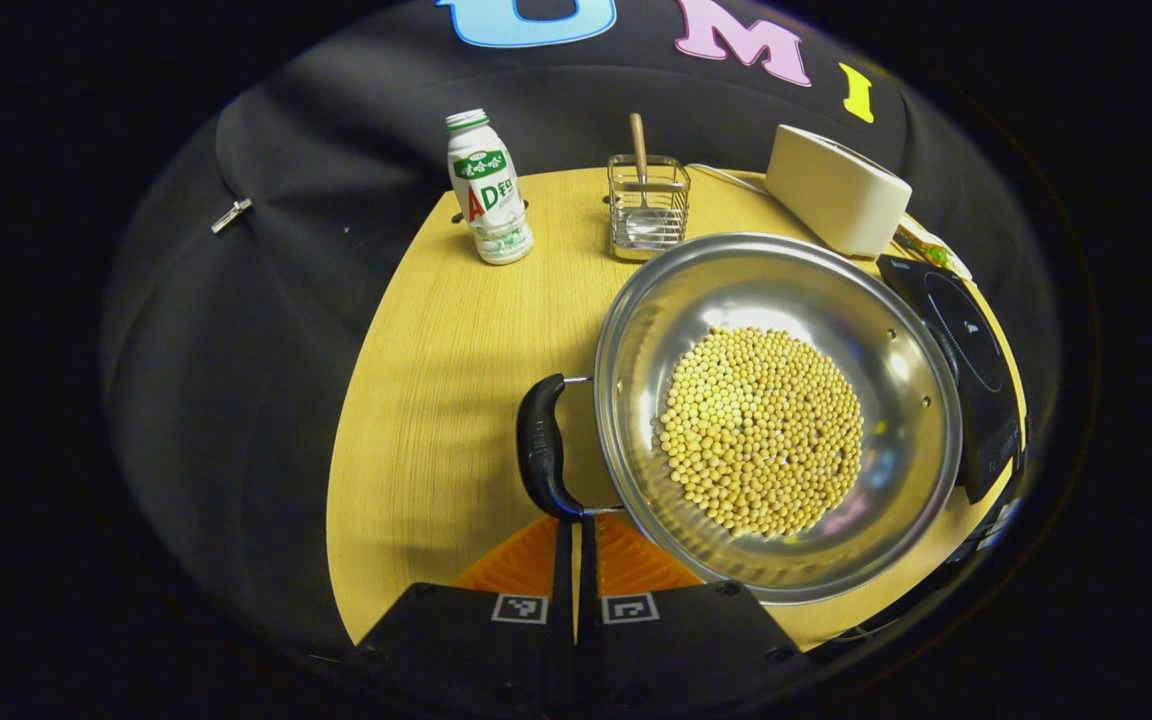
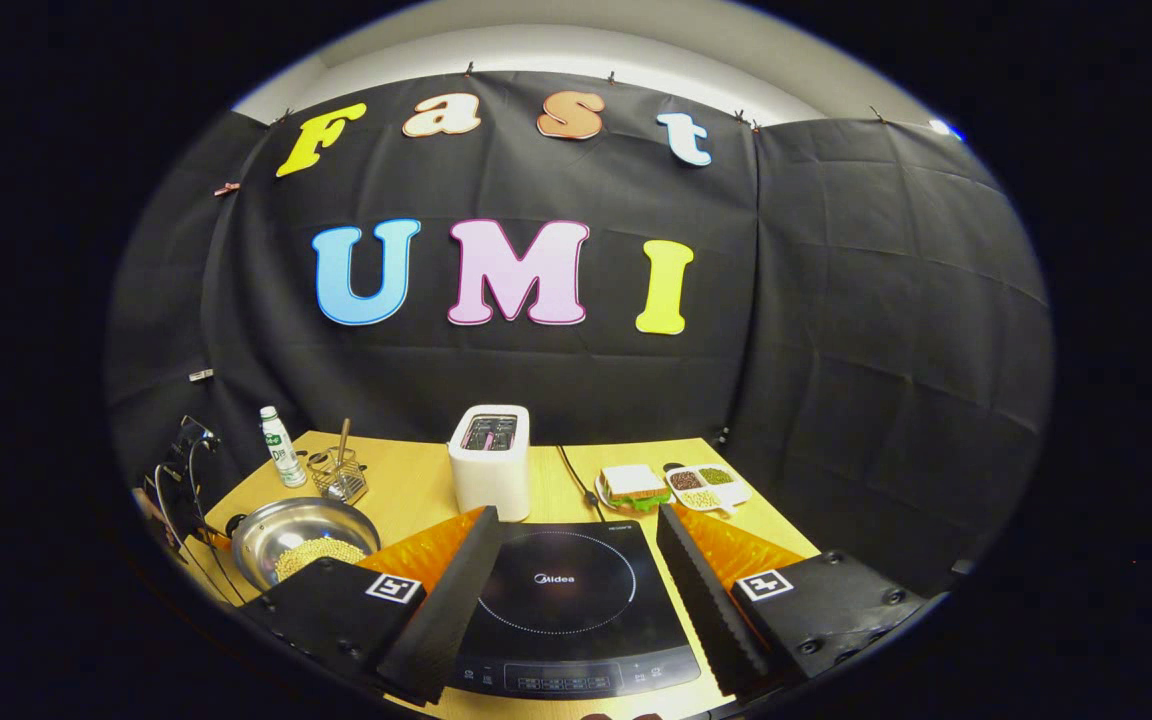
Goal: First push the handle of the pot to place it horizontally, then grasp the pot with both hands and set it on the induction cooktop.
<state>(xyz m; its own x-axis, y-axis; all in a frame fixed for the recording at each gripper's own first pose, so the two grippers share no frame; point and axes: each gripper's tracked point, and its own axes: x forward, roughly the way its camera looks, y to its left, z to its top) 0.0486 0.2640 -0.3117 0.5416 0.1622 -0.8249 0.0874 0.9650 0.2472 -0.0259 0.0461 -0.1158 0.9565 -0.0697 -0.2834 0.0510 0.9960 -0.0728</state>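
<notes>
A steel pot (image 1: 636,300) holding yellow soybeans (image 1: 761,430) stands on the wooden table, its black side handle (image 1: 539,445) pointing left toward me in the left gripper view. My left gripper (image 1: 576,525) is shut, its fingertips together and touching the near end of that handle, with nothing between them. The black induction cooktop (image 1: 966,340) lies just right of the pot. In the right gripper view my right gripper (image 2: 578,512) is open, its fingers spread wide above the cooktop (image 2: 571,585). The pot (image 2: 276,525) sits far left there.
At the back of the table stand a white toaster (image 2: 489,460), a drink bottle (image 1: 488,190) and a wire basket (image 1: 648,205) holding a utensil. A sandwich (image 2: 633,485) and a divided dish of beans (image 2: 706,485) lie right of the toaster. The table's left edge is close to the pot handle.
</notes>
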